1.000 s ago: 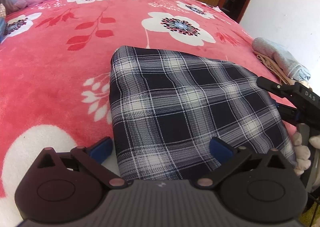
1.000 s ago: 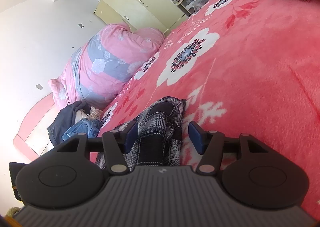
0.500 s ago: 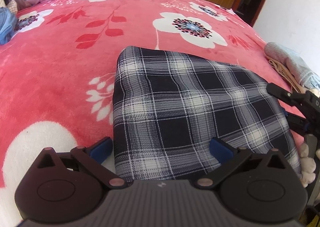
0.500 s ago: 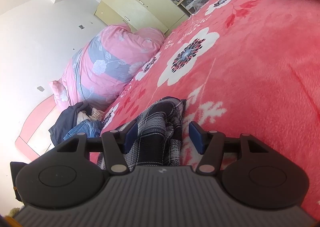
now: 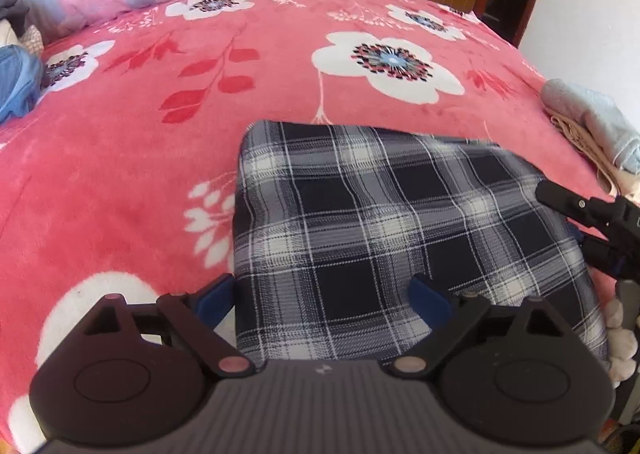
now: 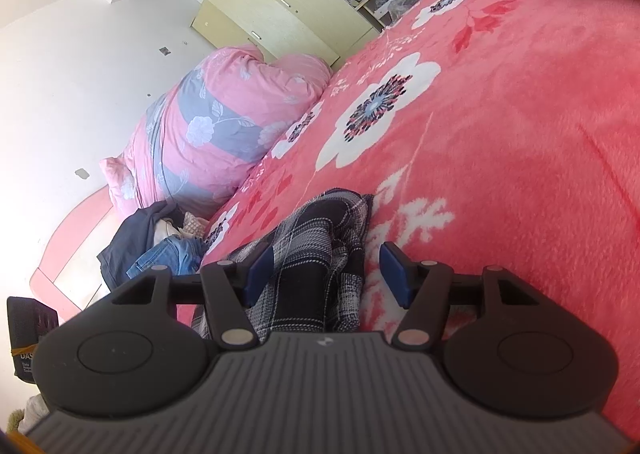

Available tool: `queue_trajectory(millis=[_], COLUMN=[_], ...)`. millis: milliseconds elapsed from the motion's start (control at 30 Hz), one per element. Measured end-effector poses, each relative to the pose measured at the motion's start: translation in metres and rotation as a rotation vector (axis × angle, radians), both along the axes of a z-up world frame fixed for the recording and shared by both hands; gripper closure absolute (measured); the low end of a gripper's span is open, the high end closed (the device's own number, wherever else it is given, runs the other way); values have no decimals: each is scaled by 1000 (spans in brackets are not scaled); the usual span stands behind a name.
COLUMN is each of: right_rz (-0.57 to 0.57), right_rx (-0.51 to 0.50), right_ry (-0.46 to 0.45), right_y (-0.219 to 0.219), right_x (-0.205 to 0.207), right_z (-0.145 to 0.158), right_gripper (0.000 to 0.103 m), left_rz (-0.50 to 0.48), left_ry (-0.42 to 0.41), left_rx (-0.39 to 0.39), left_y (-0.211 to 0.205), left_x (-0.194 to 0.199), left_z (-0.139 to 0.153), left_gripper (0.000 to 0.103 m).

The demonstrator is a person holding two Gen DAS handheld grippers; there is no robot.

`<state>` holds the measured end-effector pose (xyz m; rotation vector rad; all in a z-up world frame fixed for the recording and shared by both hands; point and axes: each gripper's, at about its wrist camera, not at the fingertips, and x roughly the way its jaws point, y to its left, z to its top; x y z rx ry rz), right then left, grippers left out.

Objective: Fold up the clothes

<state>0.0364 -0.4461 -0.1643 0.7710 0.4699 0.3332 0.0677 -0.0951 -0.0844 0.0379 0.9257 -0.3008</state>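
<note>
— Since a second ago, the left gripper (image 5: 320,294) has tipped further down over the plaid garment (image 5: 392,234); its spread jaws are closing, pinching nothing yet.

— Why is the right gripper (image 6: 326,274) so low on the bed (image 5: 160,174)?

— To catch the bunched edge; its jaws straddle the cloth, opening slightly, pads apparently clear.

— Hidden?

— The garment's near hem, behind both gripper bodies.

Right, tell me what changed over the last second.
The left gripper tipped upward, so the plaid garment sits lower in its view; its jaws are closing around the near edge, pads not yet pressing. The right gripper and the blanket stayed put.
</note>
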Motion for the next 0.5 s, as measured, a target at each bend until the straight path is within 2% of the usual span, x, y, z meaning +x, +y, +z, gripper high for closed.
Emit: queue_trajectory(millis=[200,500], right_rz=[61,197], right_rx=[-16,-3], right_ry=[63,170], right_y=[8,23], right_x=[-9,-65], right_z=[5,15], right_gripper=[44,44], left_rz=[-20,-63], left_ry=[-14,-52], left_rx=[22,37], left_y=[-4,-3], left_x=[-1,-7], left_z=[-5,-7], left_gripper=[7,6])
